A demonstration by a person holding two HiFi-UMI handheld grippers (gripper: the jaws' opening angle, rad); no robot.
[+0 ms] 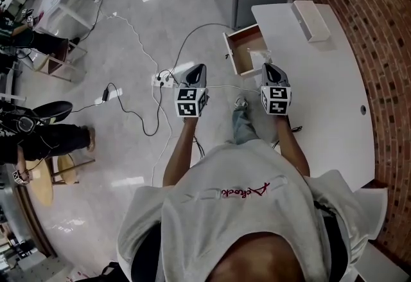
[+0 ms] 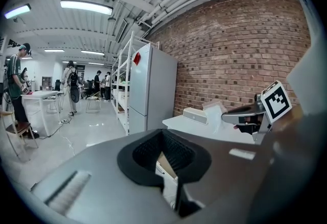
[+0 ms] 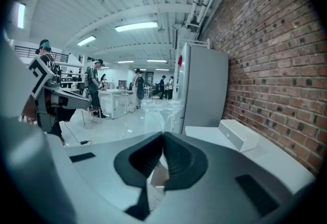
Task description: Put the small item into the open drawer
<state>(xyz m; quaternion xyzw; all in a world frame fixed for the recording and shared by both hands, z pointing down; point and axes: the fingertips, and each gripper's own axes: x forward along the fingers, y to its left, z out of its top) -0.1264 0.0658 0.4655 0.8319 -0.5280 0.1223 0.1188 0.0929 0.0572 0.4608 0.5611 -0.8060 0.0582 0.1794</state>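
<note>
Small item (image 1: pixel 259 56), a clear plastic packet, hangs pinched in our right gripper (image 1: pixel 267 67) above the open drawer (image 1: pixel 246 40). On the left, our left gripper (image 1: pixel 198 69) is clenched on nothing, idle over the floor. The drawer juts from the white table (image 1: pixel 321 94). We judge delivery is in hand. Next we should lower it inside the drawer walls, then release.
</note>
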